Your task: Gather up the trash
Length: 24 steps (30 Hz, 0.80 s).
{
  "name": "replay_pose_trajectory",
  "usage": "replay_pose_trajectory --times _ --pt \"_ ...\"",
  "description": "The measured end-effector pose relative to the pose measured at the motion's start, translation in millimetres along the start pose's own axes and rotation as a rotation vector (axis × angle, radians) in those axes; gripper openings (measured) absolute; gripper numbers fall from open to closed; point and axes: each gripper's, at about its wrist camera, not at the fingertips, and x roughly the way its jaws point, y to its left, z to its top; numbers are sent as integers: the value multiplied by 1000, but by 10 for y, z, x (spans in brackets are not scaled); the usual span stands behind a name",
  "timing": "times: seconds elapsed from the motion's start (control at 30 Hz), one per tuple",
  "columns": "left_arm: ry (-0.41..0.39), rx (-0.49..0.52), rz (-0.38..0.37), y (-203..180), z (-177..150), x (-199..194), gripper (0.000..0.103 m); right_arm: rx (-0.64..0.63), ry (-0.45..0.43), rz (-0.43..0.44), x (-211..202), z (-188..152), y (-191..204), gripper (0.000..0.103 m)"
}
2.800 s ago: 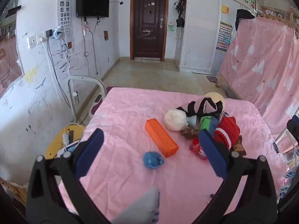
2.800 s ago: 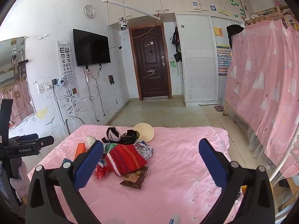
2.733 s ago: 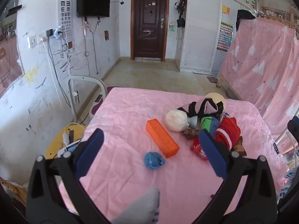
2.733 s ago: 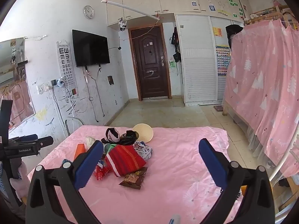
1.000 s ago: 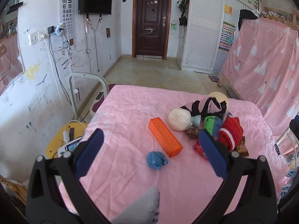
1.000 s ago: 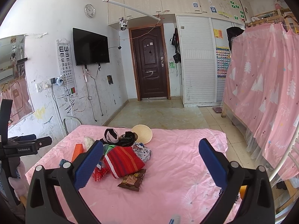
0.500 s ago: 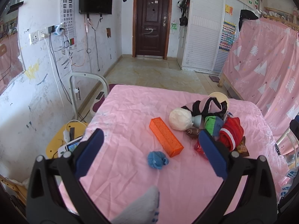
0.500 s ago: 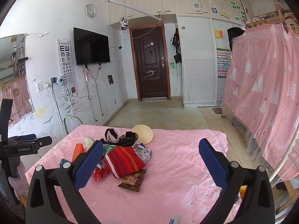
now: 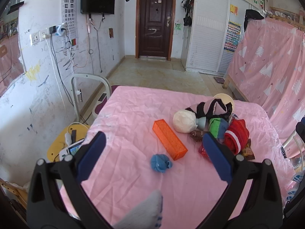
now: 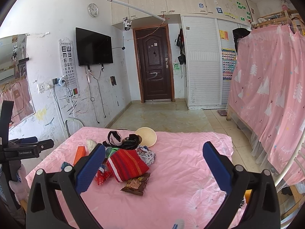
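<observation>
- Left gripper (image 9: 154,159): black frame w/ blue pads, jaws wide apart, nothing between them; held above near edge of table.
- Right gripper (image 10: 153,165): same build, jaws wide apart, empty; above table's near right part.
- Table w/ wrinkled pink cloth (image 9: 133,114): bears all items below.
- Brown snack wrapper, flat, printed (image 10: 136,184): on cloth at near edge of pile, just beside red item; its edge shows in left view (image 9: 246,149).
- Red crinkled wrapper w/ white lettering (image 10: 102,176): near left of pile, partly behind right gripper's left pad.
- Red striped knit cloth, folded (image 10: 126,165): mid pile, resting over wrappers.
- Orange translucent plastic box, long, rectangular (image 9: 169,142): lies apart from pile, left of it.
- Blue crumpled ball, fabric or paper, can't tell (image 9: 161,162): alone on cloth, just near of orange box.
- White crumpled ball (image 9: 184,121): touching pile's left side.
- Green/blue rolled cloth (image 9: 217,126): between white ball and red knit.
- Black-and-pink garment (image 9: 213,107): far side of pile.
- Cream round bowl (image 10: 146,136): far end, tilted against pile.
- Grey sock tip w/ blue dots (image 9: 141,211): bottom edge of left view.
</observation>
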Motion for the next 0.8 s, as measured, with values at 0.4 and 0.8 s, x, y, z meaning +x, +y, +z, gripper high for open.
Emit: replay_pose_trajectory --times 0.4,0.8 --pt "26 -8 8 23 -63 64 97 1 32 14 103 -51 14 92" --pt "158 -29 -12 21 -100 470 97 -4 176 110 483 -176 149 92"
